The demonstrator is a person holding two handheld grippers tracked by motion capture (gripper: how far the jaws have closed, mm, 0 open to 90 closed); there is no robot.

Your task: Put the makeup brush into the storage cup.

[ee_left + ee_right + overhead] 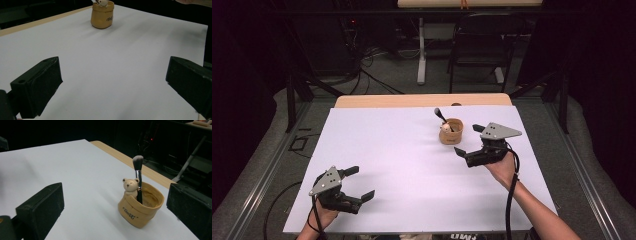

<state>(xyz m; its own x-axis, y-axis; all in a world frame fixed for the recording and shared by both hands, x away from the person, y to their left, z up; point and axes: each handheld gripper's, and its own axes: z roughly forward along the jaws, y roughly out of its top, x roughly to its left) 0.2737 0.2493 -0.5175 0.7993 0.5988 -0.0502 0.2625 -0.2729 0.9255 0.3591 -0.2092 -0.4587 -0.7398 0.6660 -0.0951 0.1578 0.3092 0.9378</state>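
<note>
A tan cup shaped like a little sack (451, 131) (102, 17) (141, 207) stands on the white table sheet (412, 170), right of centre. A small bear figure (130, 185) peeks over its rim, and a make-up brush (440, 115) (138, 177) stands upright in it, bristles up. My right gripper (469, 139) (113, 205) hovers just right of the cup, open, jaws facing it, nothing between them. My left gripper (360, 183) (111, 85) sits near the front left of the sheet, open and empty, pointing toward the cup far off.
A strip of bare wooden tabletop (422, 100) shows beyond the sheet's far edge. Behind the table stand a dark folding chair (482, 45) and a white desk leg (421, 50), with cables on the floor. The sheet's left and middle lie bare.
</note>
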